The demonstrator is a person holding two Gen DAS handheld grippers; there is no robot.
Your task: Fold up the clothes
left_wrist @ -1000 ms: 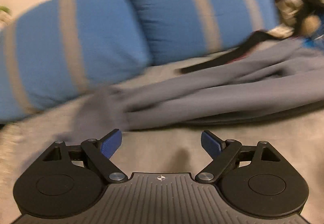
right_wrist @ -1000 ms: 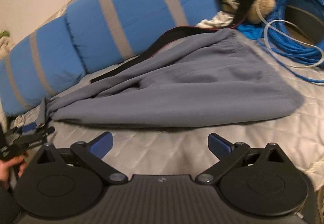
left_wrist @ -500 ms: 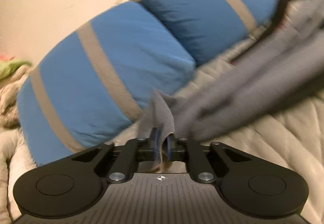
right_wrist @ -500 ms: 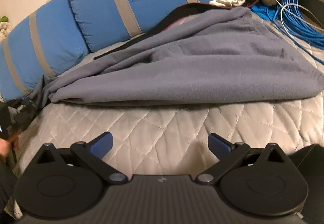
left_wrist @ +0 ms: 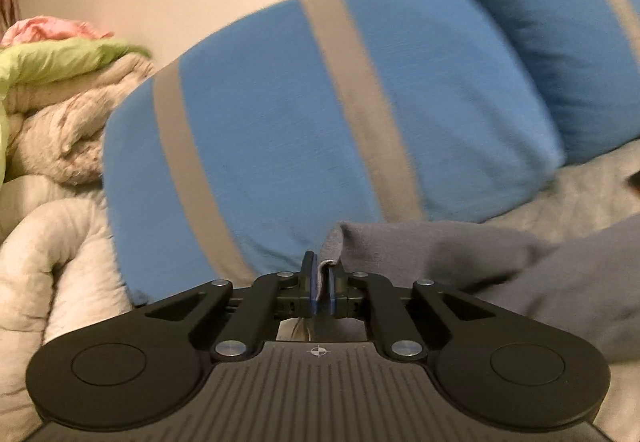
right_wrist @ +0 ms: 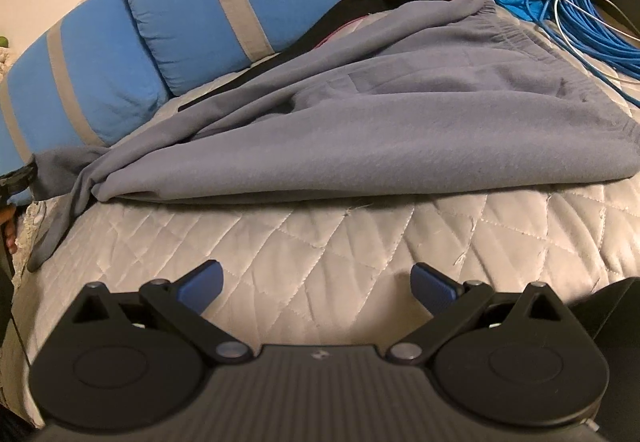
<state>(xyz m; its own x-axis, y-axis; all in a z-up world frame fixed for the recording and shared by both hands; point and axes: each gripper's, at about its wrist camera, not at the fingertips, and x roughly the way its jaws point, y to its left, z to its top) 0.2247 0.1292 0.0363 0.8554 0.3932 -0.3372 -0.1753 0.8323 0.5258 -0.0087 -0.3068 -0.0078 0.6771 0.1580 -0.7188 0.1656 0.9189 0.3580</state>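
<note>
Between left gripper (left_wrist: 320, 284) pads — grey sweatpants (right_wrist: 400, 130) hem, right gripper (right_wrist: 316, 288) spread, apart.

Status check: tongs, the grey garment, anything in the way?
Left tongs shut on grey garment at its end. Right tongs open over quilt, short of the garment. Striped pillows close behind; blue cable beside waistband.

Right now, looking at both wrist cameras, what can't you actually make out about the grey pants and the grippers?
- Left wrist view: the left gripper is shut on the grey pants; which part it pinches is hidden between the pads.
- Right wrist view: the left gripper is cut off by the left edge.
- Right wrist view: the fabric's underside is hidden against the quilt; the open right gripper touches nothing.
</note>
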